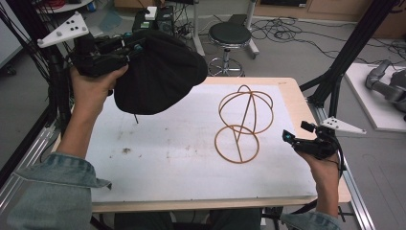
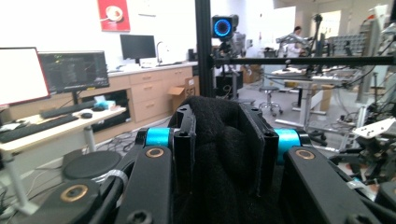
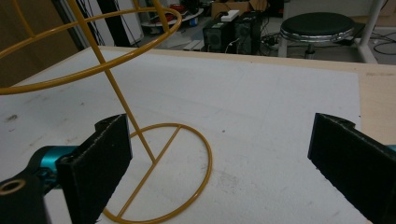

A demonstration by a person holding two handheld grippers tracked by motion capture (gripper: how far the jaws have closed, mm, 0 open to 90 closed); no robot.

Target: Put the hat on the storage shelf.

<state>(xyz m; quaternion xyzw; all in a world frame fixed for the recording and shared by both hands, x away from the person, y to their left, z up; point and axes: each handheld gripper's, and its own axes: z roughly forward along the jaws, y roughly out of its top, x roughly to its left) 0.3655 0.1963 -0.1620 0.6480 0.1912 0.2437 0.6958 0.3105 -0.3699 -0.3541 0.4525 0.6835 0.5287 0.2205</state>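
Observation:
A black fabric cap hangs in the air over the far left of the table, and my left gripper is shut on its edge. In the left gripper view the black cloth is pinched between the two jaws of the left gripper. A yellow wire hat stand stands on the white board right of centre, with a round base ring and a wire globe on top. My right gripper hovers just right of the stand. The jaws of the right gripper stand wide open with nothing between them.
The white board lies on a wooden table. A black stool and computer cases stand on the floor beyond the far edge. Black frame posts rise at the table's right and left sides.

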